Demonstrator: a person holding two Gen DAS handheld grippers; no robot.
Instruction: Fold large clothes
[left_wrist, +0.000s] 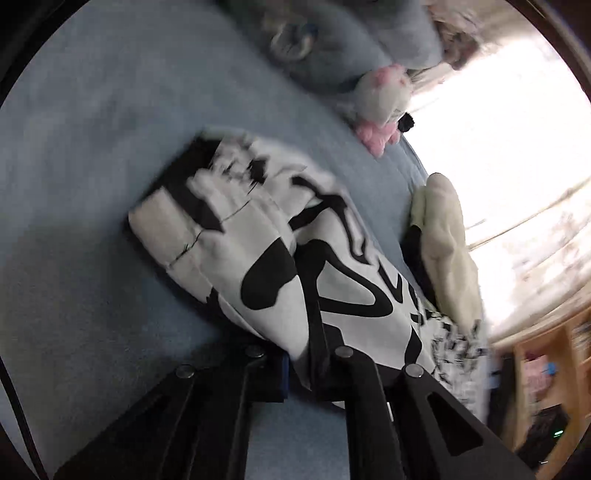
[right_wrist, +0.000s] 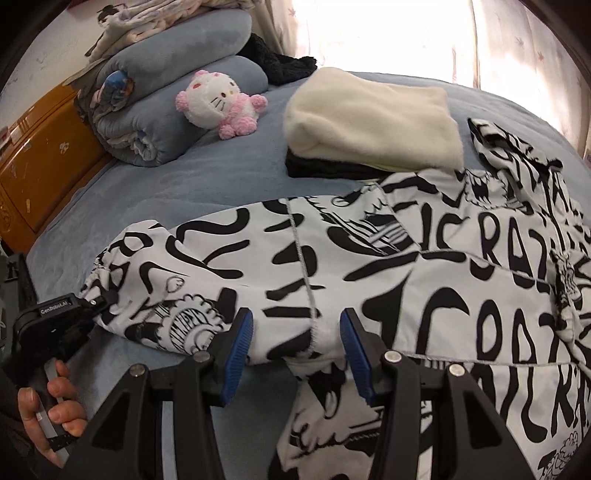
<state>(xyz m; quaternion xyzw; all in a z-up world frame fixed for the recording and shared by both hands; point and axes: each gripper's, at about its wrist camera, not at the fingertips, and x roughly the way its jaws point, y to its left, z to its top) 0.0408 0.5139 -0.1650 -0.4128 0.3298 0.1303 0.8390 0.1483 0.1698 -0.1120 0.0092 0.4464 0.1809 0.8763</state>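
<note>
A black-and-white printed jacket (right_wrist: 369, 266) is spread across a blue bed cover (right_wrist: 166, 184), with one sleeve stretched out to the left in the right wrist view. The cuff of that sleeve is clamped in the left gripper (right_wrist: 101, 301), whose jaws are closed tight on the fabric; only its tip and black body are seen there, and the hand (right_wrist: 44, 402) holding its handle is cut off by the frame edge. In the left wrist view the picture is blurred, and the left gripper (left_wrist: 314, 332) is largely buried under the cloth, so its fingertips cannot be made out. The right gripper (right_wrist: 297, 332) is held with its blue pads apart on either side of the jacket's lower edge; whether the pads press on the cloth cannot be told. A folded cream garment (right_wrist: 373, 122) is laid beyond the jacket, a dark item beneath it mostly hidden. A pink-and-white plush toy (right_wrist: 218, 103) is leaned against rolled grey blankets (right_wrist: 166, 99).
</note>
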